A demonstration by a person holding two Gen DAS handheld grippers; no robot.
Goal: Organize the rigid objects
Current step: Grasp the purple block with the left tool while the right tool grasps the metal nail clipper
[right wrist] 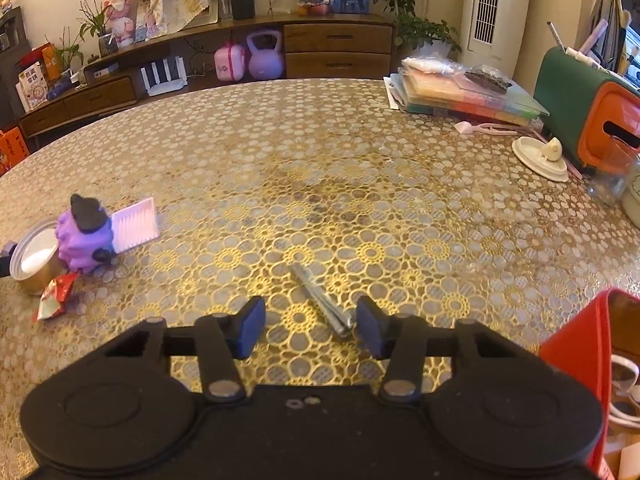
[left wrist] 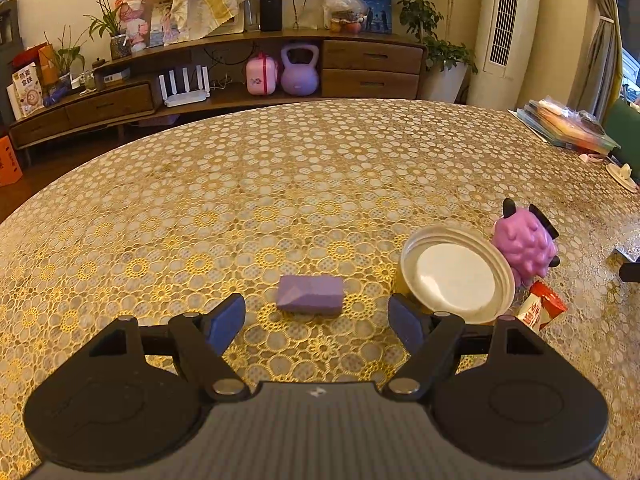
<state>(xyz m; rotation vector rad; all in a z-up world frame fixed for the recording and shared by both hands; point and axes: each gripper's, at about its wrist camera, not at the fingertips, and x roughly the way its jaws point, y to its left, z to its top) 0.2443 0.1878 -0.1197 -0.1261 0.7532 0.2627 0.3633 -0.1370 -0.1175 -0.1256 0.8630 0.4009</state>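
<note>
Purple block (left wrist: 311,294): matte rectangular slab, long axis left-right.
Left gripper (left wrist: 316,322): wide, empty.
Metal tool (right wrist: 322,299): slim, diagonal.
Right gripper (right wrist: 310,328): wide, empty.

Table (left wrist: 280,184) cloth: gold and white floral lace pattern. Small rectangular block (left wrist: 310,294): lilac. Bumpy toy figure (left wrist: 525,249): pink-purple, black horns. Round tin (left wrist: 458,274): gold body, white inside. Snack wrapper (left wrist: 541,310): red and white. Folding metal tool (right wrist: 323,300): silver. Box (right wrist: 576,360): red. Fingers (left wrist: 224,324): blue pads, black frame.
</note>
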